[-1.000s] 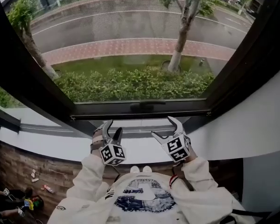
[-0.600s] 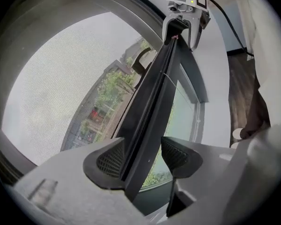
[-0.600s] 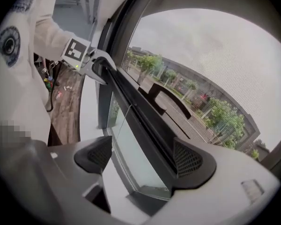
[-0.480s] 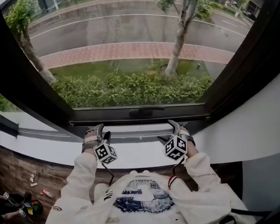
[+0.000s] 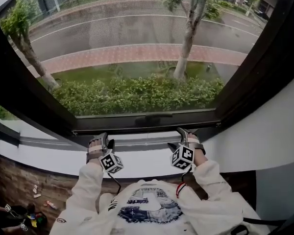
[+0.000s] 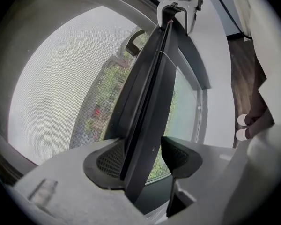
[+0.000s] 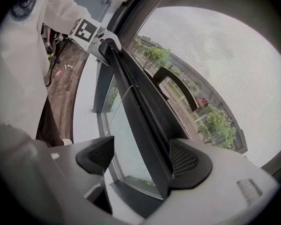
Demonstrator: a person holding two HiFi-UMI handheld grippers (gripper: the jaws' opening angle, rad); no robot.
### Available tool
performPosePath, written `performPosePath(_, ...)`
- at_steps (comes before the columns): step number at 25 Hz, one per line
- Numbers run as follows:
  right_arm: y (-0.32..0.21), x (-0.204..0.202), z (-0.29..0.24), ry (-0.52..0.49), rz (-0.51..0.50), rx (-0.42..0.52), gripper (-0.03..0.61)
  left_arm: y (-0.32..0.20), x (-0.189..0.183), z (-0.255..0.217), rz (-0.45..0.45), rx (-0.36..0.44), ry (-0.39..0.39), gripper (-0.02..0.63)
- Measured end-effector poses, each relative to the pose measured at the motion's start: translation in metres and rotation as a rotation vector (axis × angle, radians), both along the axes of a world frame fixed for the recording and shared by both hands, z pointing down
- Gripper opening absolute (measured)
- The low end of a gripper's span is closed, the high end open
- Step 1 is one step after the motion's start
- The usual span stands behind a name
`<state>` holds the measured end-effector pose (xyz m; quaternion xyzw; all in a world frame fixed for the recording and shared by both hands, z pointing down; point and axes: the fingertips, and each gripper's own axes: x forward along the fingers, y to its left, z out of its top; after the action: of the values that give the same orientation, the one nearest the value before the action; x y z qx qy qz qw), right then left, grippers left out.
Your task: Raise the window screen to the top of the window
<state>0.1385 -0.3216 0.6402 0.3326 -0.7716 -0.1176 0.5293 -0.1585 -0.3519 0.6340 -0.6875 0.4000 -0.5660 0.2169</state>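
Nearest, the person's white sweatshirt (image 5: pixel 149 207) fills the bottom of the head view, and both sleeves reach forward to the white sill (image 5: pixel 147 161). The left gripper (image 5: pixel 107 142) and the right gripper (image 5: pixel 179 138) sit side by side at the foot of the window, each tilted downward with its marker cube toward the person. Both straddle the dark bottom rail (image 5: pixel 132 125) of the window screen (image 5: pixel 137 33). In the left gripper view the jaws of the left gripper (image 6: pixel 143 161) stand apart with the rail (image 6: pixel 150 93) between them: the left pad lies against the rail and the right pad is clear of it. In the right gripper view the right gripper (image 7: pixel 145 156) has just been closing its jaws a little, yet they are apart around the rail (image 7: pixel 140 102): the right pad touches it and the left pad stands off. Neither is clamped. The rail's curved handle (image 5: pixel 153 116) sits between the two grippers, on the far side. The screen is down, its rail low near the sill and its mesh covering the opening. Beyond it lie a green hedge (image 5: pixel 137 94), a brick path (image 5: pixel 137 53), two tree trunks and a road (image 5: pixel 112 28).
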Motion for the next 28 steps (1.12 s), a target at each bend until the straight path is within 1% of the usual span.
performPosePath(3, -0.004, -0.001, -0.001, -0.029, 0.026, 0.038, 0.364, -0.001, 0.0, 0.001, -0.025, 0.023, -0.009, 0.252)
performPosePath(6, -0.006, -0.001, -0.004, -0.061, 0.057, 0.049, 0.342, -0.002, 0.001, 0.001, -0.035, 0.044, -0.009, 0.252)
performPosePath(8, -0.007, -0.001, -0.005, -0.086, 0.08, 0.05, 0.325, -0.002, 0.001, 0.001, -0.029, 0.041, -0.012, 0.252)
performPosePath(12, -0.007, -0.002, -0.004, -0.111, 0.1, 0.044, 0.325, -0.002, 0.0, 0.004, -0.008, 0.022, -0.02, 0.252)
performPosePath(15, -0.007, -0.004, -0.001, -0.114, 0.105, 0.051, 0.325, -0.002, -0.001, 0.006, -0.015, 0.039, -0.029, 0.252)
performPosePath(18, -0.01, -0.002, -0.003, -0.104, 0.117, 0.078, 0.325, -0.003, -0.001, 0.005, -0.027, 0.061, -0.03, 0.252)
performPosePath(20, -0.012, 0.0, -0.005, -0.086, 0.125, 0.102, 0.299, -0.004, 0.0, 0.004, -0.032, 0.069, -0.043, 0.252)
performPosePath(22, -0.014, 0.002, -0.005, -0.071, 0.13, 0.114, 0.296, -0.005, 0.0, 0.003, -0.041, 0.067, -0.053, 0.25)
performPosePath(25, -0.016, 0.003, -0.007, -0.062, 0.142, 0.123, 0.276, -0.005, 0.0, 0.001, -0.058, 0.058, -0.039, 0.244)
performPosePath(28, -0.016, 0.001, -0.01, -0.072, 0.162, 0.119, 0.275, -0.006, -0.001, 0.0, -0.06, 0.062, -0.027, 0.241)
